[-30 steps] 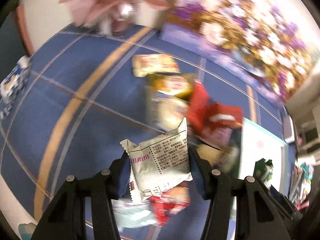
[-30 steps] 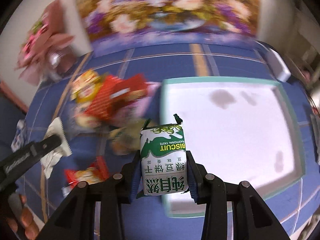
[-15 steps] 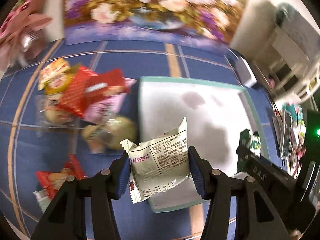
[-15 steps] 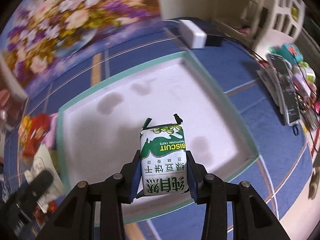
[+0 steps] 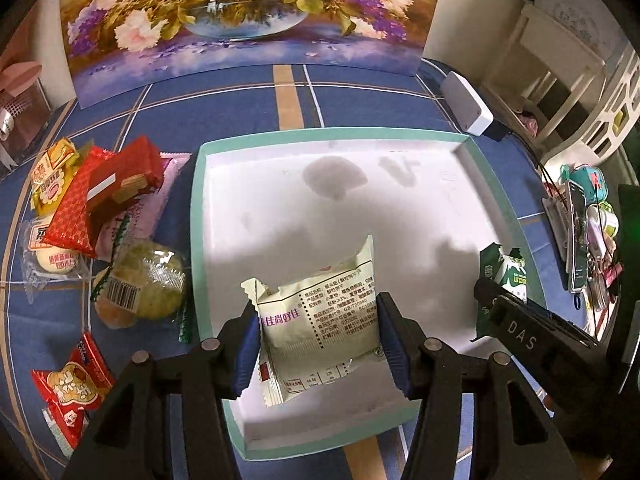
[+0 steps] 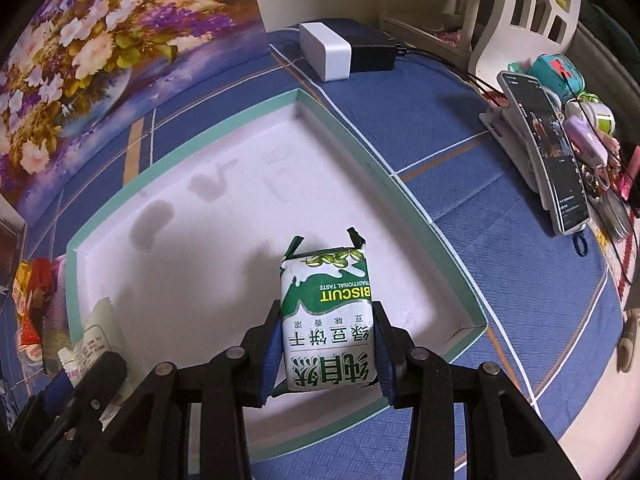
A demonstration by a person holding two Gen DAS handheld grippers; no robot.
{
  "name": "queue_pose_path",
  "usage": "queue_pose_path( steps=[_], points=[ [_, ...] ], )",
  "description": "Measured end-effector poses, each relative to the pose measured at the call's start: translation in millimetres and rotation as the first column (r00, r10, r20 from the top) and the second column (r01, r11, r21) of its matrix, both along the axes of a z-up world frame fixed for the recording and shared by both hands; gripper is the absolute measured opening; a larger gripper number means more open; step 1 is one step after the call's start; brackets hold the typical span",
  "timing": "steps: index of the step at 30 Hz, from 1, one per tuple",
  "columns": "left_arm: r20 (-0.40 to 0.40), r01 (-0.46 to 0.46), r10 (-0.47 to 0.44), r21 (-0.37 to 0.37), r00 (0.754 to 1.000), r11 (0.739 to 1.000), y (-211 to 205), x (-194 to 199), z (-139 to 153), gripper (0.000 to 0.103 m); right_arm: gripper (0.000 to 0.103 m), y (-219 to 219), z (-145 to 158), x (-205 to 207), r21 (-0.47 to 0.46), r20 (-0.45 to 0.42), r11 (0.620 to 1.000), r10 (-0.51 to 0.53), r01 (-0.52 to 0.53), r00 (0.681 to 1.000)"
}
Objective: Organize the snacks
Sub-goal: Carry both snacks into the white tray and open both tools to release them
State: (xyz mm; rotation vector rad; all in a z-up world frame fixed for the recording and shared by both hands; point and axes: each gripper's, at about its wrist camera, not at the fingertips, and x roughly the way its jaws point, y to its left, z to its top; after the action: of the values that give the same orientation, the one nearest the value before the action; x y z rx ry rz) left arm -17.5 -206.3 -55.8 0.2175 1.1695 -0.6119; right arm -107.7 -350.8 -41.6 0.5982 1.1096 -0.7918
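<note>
My left gripper (image 5: 318, 344) is shut on a cream snack packet (image 5: 320, 320) with printed text, held over the near part of a white tray with a teal rim (image 5: 198, 208). My right gripper (image 6: 326, 354) is shut on a green and white biscuit pack (image 6: 328, 316), held above the same tray (image 6: 400, 192) near its front right side. In the left wrist view that biscuit pack (image 5: 506, 270) and the right gripper's arm show at the tray's right edge. In the right wrist view the cream packet (image 6: 94, 340) shows at lower left. The tray floor is bare.
A pile of snacks lies left of the tray on the blue cloth: red wafer packs (image 5: 108, 188), a yellow packet (image 5: 52, 164), a green pastry (image 5: 148, 280), small red packets (image 5: 76, 384). A white box (image 6: 324, 50), a phone on a stand (image 6: 548, 156) and a flower painting (image 5: 240, 12) stand around.
Both grippers swung from over the snack pile to over the tray, each still holding its packet. The views rolled so that the tray now fills the middle.
</note>
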Motion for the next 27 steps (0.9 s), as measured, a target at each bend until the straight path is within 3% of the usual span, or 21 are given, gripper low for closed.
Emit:
queue_pose_path(
  steps=[12, 14, 15, 17, 24, 27],
  points=[
    [-0.008, -0.039, 0.039, -0.005, 0.999, 0.999, 11, 8, 7, 0.063, 0.044, 12, 8, 5, -0.029, -0.003, 0.999, 0.036, -0.036, 0.999],
    [-0.006, -0.077, 0.077, 0.007, 0.997, 0.997, 16, 12, 7, 0.079, 0.056, 13, 7, 6, -0.027, -0.002, 0.999, 0.041, -0.041, 0.999],
    [0.000, -0.099, 0.099, 0.015, 0.995, 0.995, 20, 15, 7, 0.084, 0.070, 15, 7, 6, -0.027, 0.000, 0.999, 0.042, -0.042, 0.999],
    [0.027, -0.158, 0.157, 0.034, 0.987, 0.987, 29, 22, 7, 0.094, 0.075, 17, 6, 7, -0.025, 0.002, 0.998, 0.054, -0.054, 0.999],
    [0.063, -0.256, 0.251, 0.084, 0.966, 0.963, 55, 37, 3, 0.101, 0.100, 29, 6, 12, -0.029, 0.024, 0.996, 0.086, -0.085, 0.996],
    [0.091, -0.270, 0.262, 0.095, 0.961, 0.958, 64, 39, 5, 0.101, 0.103, 35, 8, 14, -0.034, 0.035, 0.995, 0.098, -0.097, 0.995]
  ],
)
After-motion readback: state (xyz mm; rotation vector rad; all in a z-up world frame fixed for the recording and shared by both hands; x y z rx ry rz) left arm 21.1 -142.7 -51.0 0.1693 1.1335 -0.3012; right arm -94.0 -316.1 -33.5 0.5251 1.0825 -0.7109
